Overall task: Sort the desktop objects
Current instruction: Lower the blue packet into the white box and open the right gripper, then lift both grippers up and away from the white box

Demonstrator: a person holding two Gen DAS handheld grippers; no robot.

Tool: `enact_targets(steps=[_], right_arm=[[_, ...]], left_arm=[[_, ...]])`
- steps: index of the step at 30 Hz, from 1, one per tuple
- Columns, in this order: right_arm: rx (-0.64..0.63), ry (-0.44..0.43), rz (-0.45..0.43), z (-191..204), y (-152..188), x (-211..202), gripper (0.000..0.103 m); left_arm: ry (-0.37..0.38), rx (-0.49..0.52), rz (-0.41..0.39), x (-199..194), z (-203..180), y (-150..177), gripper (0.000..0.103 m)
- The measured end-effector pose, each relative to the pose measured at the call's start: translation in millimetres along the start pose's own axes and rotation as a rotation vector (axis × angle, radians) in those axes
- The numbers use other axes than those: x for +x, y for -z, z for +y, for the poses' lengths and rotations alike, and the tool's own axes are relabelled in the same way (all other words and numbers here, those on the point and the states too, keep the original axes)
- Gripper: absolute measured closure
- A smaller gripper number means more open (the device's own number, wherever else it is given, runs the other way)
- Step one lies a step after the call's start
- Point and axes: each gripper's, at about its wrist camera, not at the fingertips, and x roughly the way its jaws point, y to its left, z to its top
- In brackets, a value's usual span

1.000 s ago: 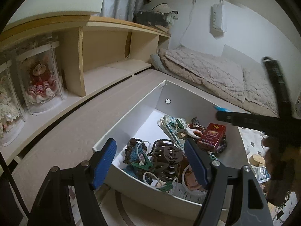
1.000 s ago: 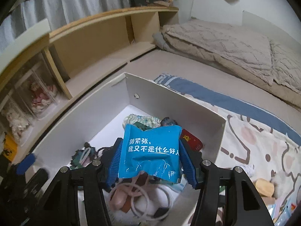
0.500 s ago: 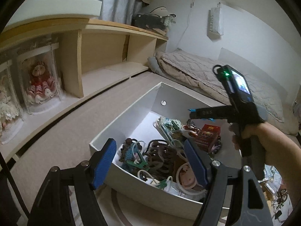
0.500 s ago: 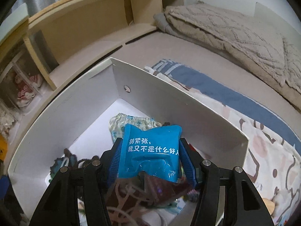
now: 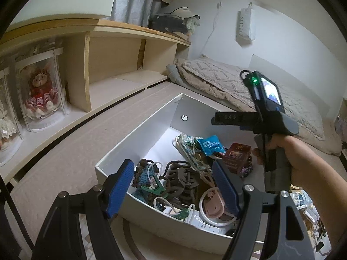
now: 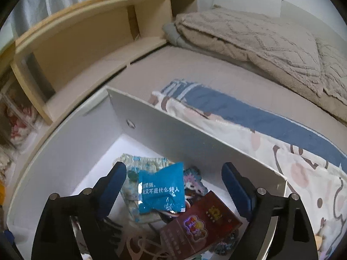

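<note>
A white box (image 5: 149, 130) (image 6: 177, 138) sits on the bed and holds several small items. A blue snack packet (image 6: 161, 191) (image 5: 210, 144) lies loose on top of the pile inside it, next to a dark red cigarette box (image 6: 201, 223) (image 5: 237, 157). My right gripper (image 6: 173, 186) is open just above the packet, its fingers apart on either side and not touching it. In the left wrist view the right gripper's body (image 5: 269, 117) hangs over the box. My left gripper (image 5: 173, 186) is open and empty at the box's near rim.
Brown hair claws (image 5: 182, 179), green clips (image 5: 151, 187) and a pink ring (image 5: 213, 208) fill the box's near end. A wooden shelf (image 5: 112, 65) with boxed dolls (image 5: 42, 93) runs along the left. A patterned cloth (image 6: 292, 151) and a beige blanket (image 6: 249, 34) lie beyond the box.
My right gripper moved forward and down into the box, opened, and let go of the blue packet, which now lies on the pile. My left gripper stayed open and hardly moved.
</note>
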Motion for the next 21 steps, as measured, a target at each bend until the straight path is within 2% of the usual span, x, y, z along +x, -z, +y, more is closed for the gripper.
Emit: enact_targets(steps=[5,8,10,21], right_arm=[[0.018,-0.035,-0.097,-6.8,0.7,-26.8,0.013],[0.028,-0.082,-0.159,-12.2,5.1,-45.1,0.003],[0.021,-0.098,-0.19,-14.6,8.7,-57.1,0.002],[-0.035,-0.106,-0.278,-16.1,31.9,-98.6,0.0]], left_arm=[[-0.001,-0.007,0.001,-0.3,1.6,-1.4,0.028],[0.005,-0.012,0.001,-1.4,2.5,-1.5,0.028],[0.004,-0.01,0.001,-2.0,2.6,-2.1,0.028],[0.001,0.009,-0.011,-5.0,-3.7,-2.1,0.028]])
